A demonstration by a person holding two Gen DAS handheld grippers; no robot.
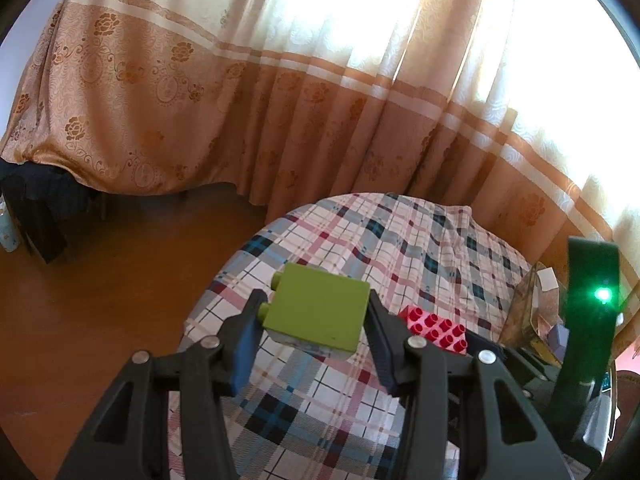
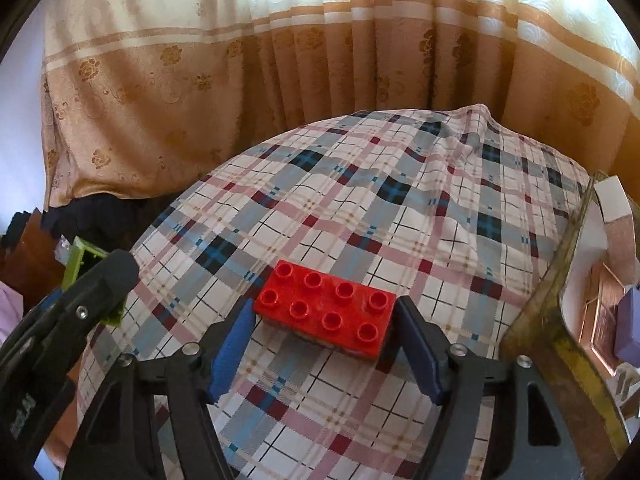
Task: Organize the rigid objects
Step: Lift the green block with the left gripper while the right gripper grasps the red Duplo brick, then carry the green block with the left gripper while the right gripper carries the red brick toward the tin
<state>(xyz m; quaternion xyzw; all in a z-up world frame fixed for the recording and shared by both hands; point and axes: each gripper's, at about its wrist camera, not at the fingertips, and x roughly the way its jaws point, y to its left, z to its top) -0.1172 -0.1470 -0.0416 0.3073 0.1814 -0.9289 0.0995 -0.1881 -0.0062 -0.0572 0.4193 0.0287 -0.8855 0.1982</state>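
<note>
Left tool (image 1: 316, 320) level, clamped on green brick (image 1: 318, 312); right tool (image 2: 324, 332) seemingly clamped on red brick (image 2: 326, 308) over plaid cloth (image 2: 400, 208).

Green block (image 1: 318, 312), red block (image 2: 326, 310) (studded), plaid cloth (image 2: 360, 200), floral orange curtain (image 2: 160, 80)

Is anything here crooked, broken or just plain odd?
Nothing looks broken or spilled. The one oddity: the green block is turned on its side in the left claw, studs pointing sideways, while the red block sits studs-up between the right claw's fingers. The checked cloth is rumpled at its far end.
</note>
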